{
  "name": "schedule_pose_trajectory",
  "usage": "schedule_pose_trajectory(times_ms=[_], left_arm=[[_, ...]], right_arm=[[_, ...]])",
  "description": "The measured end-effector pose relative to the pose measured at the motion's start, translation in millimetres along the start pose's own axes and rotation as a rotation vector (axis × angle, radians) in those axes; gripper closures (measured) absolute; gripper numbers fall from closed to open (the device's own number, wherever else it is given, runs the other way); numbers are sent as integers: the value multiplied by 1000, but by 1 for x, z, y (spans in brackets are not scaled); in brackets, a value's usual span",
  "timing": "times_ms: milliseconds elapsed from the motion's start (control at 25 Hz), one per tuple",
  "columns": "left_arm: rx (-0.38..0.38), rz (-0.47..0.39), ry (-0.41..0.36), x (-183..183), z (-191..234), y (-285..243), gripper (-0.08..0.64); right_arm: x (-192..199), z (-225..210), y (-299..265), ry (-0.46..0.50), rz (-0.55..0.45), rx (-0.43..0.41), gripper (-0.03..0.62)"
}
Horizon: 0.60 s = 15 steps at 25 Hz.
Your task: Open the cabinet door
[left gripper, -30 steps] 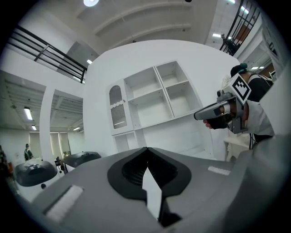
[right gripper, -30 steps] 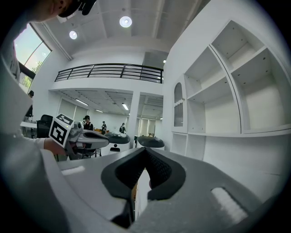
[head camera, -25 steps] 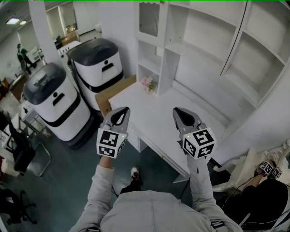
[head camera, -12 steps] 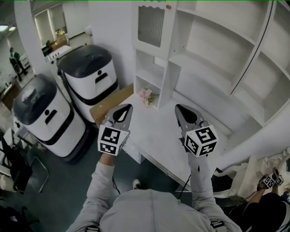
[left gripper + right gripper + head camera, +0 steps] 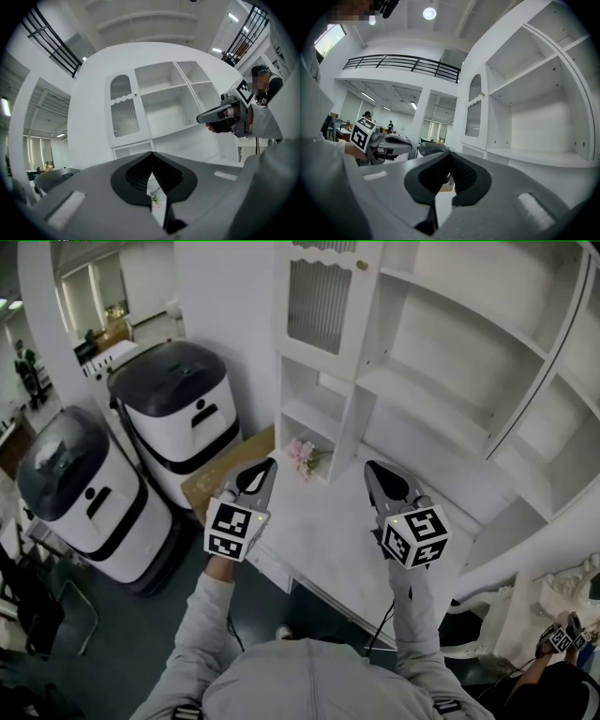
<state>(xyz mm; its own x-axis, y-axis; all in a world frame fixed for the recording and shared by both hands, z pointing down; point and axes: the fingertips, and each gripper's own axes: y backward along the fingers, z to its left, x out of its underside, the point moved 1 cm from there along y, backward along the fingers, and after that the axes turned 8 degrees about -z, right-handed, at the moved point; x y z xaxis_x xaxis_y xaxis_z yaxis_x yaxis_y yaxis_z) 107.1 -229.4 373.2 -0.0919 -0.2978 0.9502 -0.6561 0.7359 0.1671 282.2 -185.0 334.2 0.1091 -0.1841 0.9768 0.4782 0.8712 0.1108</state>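
The white cabinet door has a ribbed glass panel and a small brass knob at its upper right edge; it stands closed at the top left of the shelf unit. The left gripper view shows this door ahead, and the right gripper view shows the door with its knob. My left gripper is shut and empty, held level over the desk's left end, well short of the door. My right gripper is also shut and empty, level beside it.
Open white shelves fill the unit right of the door. A white desk top lies under both grippers, with pink flowers in a low cubby. Two white bins with dark lids and a cardboard box stand at the left.
Both grippers have moved forward toward the shelf unit, still shut. The head view has come nearer, so the glass door and its knob now show in full.
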Motion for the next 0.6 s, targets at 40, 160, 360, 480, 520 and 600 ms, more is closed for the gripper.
schedule_pose_trajectory(times_ms=[40, 160, 360, 480, 520, 600], left_arm=[[5, -9, -6, -2, 2, -5, 543], [16, -29, -26, -9, 8, -21, 543], [2, -74, -58, -31, 23, -50, 542], [-14, -97, -45, -45, 33, -72, 540], [-19, -107, -38, -50, 36, -80, 534], [-28, -142, -26, -64, 43, -96, 522]], right_arm=[[-1, -4, -3, 4, 0, 4, 591], [-9, -16, -15, 13, -15, 12, 591], [-32, -43, -41, 36, -57, 2, 591], [-47, -66, -55, 36, -79, 2, 591], [-52, -74, -60, 36, -85, -2, 591], [-61, -87, -70, 31, -98, -18, 589]])
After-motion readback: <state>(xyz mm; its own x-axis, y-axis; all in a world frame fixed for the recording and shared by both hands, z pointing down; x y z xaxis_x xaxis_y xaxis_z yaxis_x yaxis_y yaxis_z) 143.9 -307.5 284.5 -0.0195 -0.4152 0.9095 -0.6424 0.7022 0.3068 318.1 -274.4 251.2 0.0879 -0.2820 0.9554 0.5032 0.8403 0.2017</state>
